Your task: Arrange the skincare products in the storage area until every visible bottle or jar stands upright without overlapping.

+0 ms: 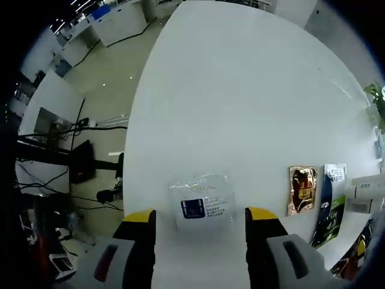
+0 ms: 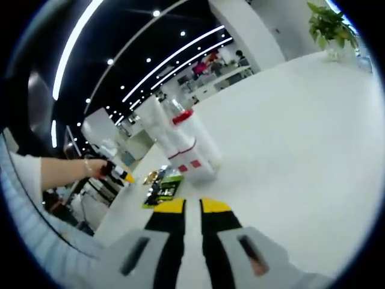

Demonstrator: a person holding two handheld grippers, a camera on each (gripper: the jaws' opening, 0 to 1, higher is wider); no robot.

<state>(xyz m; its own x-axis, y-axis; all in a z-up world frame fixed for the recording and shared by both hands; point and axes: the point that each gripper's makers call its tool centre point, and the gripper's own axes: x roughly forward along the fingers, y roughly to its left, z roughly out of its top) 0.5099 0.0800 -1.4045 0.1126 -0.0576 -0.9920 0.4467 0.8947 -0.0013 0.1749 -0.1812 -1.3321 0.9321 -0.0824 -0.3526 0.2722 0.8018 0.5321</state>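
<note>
White table (image 1: 240, 90) fills the left gripper view, where the left hand-held gripper (image 1: 200, 218) stands wide open around a flat clear sachet (image 1: 201, 203) with a dark blue label, lying just ahead between the yellow tips. Foil packets (image 1: 302, 189) lie to the right. In the right gripper view the right hand-held gripper (image 2: 192, 206) is nearly closed on nothing; white bottles (image 2: 180, 141) with red trim stand together beyond it, green packets (image 2: 162, 186) beside them. This looks like the approach to the sachet; next it needs closing squarely on its edges
</note>
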